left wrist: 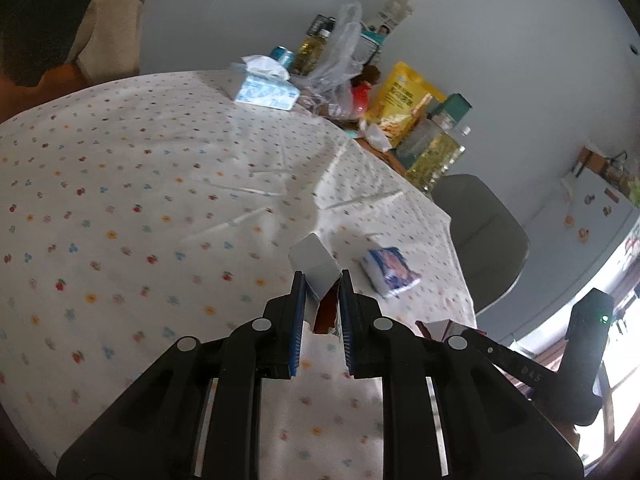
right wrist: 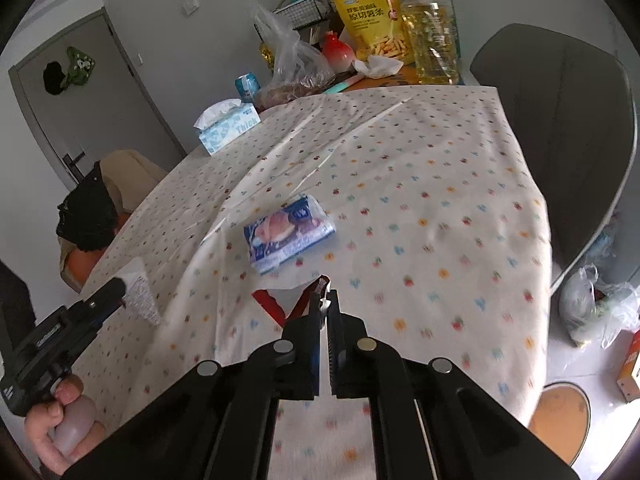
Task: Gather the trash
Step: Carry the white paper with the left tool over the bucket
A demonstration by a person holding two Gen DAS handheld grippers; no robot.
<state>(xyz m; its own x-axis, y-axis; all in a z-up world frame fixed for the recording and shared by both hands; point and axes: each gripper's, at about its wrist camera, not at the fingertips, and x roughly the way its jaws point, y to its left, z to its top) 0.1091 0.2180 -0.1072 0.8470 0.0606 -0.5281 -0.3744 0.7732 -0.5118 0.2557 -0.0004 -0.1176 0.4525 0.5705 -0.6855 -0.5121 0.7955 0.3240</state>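
My left gripper [left wrist: 322, 276] is shut on a white carton piece [left wrist: 314, 258] with a red inside, held just above the flowered tablecloth [left wrist: 160, 200]. In the right wrist view the same gripper [right wrist: 120, 284] sits at the left, a hand around its handle. My right gripper [right wrist: 325, 294] is shut on a thin white and red wrapper edge [right wrist: 320, 282]. Whether this edge and the carton piece are one thing I cannot tell. A blue snack wrapper [right wrist: 288, 232] lies flat on the cloth just beyond my right fingertips, and it shows right of my left fingers [left wrist: 390, 270].
A tissue box [right wrist: 228, 126], a clear plastic bag [right wrist: 292, 56], a yellow snack bag [right wrist: 372, 16] and an oil bottle [right wrist: 432, 36] crowd the far end. A grey chair [right wrist: 560, 128] stands at the table's right. Plastic bags [right wrist: 596, 304] lie on the floor.
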